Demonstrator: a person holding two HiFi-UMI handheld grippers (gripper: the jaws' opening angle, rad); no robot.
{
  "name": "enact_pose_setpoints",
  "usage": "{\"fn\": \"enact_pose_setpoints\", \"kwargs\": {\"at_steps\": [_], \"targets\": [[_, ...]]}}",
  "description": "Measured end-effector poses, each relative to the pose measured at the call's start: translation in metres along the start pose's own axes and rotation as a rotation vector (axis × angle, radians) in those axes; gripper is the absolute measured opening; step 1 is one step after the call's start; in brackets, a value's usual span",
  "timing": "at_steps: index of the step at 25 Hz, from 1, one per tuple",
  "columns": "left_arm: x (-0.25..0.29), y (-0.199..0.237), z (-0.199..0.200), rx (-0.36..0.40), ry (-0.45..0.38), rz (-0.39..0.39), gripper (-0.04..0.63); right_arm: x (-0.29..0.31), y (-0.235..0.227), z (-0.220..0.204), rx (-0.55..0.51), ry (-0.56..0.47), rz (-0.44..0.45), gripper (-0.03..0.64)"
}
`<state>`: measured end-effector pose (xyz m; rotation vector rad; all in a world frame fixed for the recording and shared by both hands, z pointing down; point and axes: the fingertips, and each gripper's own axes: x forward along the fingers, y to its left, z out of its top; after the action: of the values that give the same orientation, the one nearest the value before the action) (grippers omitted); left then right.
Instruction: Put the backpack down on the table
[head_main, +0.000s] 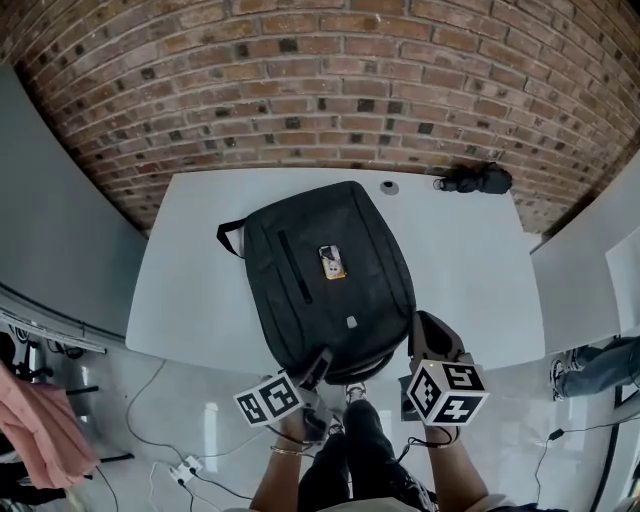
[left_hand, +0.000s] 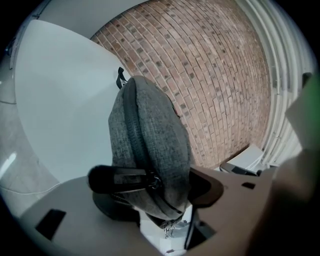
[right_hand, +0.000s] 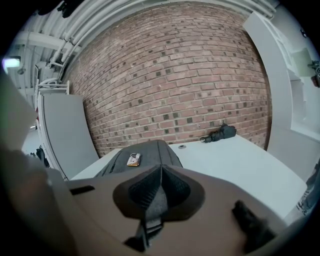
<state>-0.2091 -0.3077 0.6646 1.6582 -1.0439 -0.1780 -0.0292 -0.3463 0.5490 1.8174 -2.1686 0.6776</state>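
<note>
As the backpack lies flat, top pointing far-left, left jaws apart round bottom, right jaws clamping strap.

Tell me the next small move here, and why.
Probably open the right gripper to let go of the strap. The backpack already lies flat on the table, with its near end at the table's edge. The left gripper stands wide around that end.

It looks like a lab or studio workroom: a bare brick wall on the far side, a white table, grey partition panels on the left, and cables and a power strip on the glossy floor.
</note>
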Motion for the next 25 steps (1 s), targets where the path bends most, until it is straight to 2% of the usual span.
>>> {"fn": "enact_pose_setpoints", "kwargs": {"at_steps": [10, 17, 21, 25], "targets": [[-0.013, 0.006, -0.010, 0.082, 0.001, 0.054, 0.291, 0.006, 0.017, -0.016, -0.017, 0.030, 0.050, 0.031], [-0.034, 0.007, -0.021, 0.095, 0.036, 0.084, 0.291, -0.001, 0.032, -0.015, -0.038, 0.027, 0.079, 0.031], [-0.055, 0.008, -0.028, 0.150, 0.065, 0.127, 0.291, -0.009, 0.041, -0.008, -0.064, 0.022, 0.091, 0.031], [-0.083, 0.001, -0.016, 0.229, 0.030, 0.175, 0.291, -0.018, 0.052, 0.002, -0.100, 0.011, 0.105, 0.031]]}}
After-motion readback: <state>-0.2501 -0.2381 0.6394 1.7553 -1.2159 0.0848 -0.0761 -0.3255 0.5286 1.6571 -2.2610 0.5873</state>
